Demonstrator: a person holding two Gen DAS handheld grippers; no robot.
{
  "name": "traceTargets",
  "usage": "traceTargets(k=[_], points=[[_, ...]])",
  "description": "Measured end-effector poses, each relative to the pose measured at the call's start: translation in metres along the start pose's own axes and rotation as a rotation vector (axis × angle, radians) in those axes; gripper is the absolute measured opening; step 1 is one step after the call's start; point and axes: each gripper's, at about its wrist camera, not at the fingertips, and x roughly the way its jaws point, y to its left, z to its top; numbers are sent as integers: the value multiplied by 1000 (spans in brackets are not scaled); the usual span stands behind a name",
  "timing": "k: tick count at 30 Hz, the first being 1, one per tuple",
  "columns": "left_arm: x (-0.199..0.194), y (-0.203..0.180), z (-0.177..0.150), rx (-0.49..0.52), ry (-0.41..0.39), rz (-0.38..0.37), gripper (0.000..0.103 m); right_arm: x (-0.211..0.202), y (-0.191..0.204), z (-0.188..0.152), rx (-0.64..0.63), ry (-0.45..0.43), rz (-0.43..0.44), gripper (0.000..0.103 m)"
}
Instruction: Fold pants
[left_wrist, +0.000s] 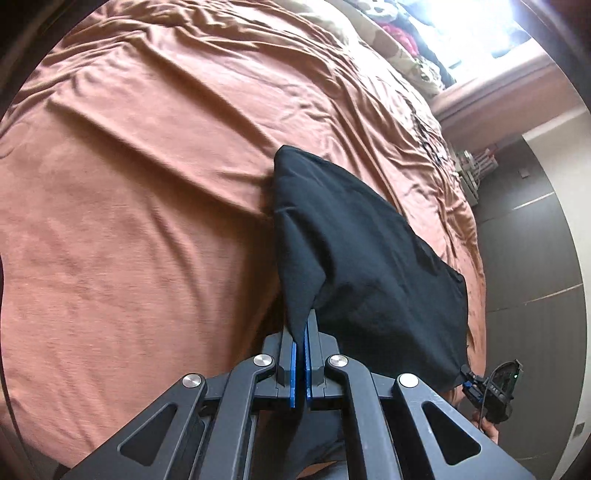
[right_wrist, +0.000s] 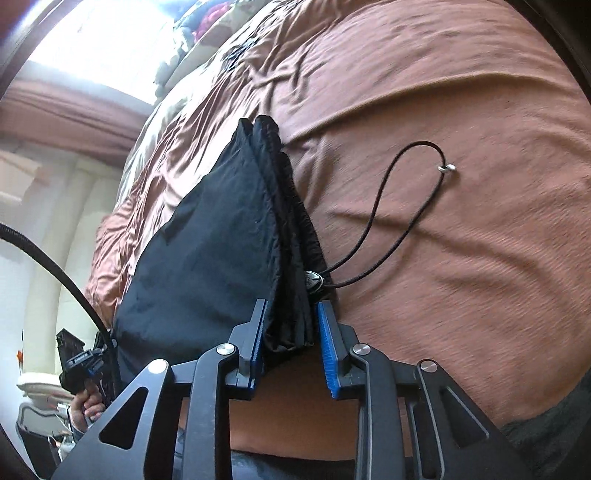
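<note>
Pants (left_wrist: 369, 258), black, no readable label, above rust bedsheet (left_wrist: 129, 203).

left gripper (left_wrist: 301, 332): clamped tight on pants (left_wrist: 354, 240) corner | right gripper (right_wrist: 291, 325): gripped bunched waistband above bedsheet (right_wrist: 461, 240)

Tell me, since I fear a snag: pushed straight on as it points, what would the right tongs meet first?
Probably the pants gathered between the right tongs, with the cord stopper just ahead; the brown bedsheet lies beyond. Depth is unclear.
</note>
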Motion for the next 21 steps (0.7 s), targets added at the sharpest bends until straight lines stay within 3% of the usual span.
traceTargets(k=[12,18,20,21], points=[[-35,67,7,-84,-39,19,3,38,24,3,-72,89,30,23],[-22,84,-1,-99,-7,-12,4,45,20,10,-80,89,6,23],[-20,88,-6,-89,-8,-13,6,45,17,11,-76,88,7,23],[-20,91,-10,-90,-8,-16,14,44,15,12,-73,87,8,23]])
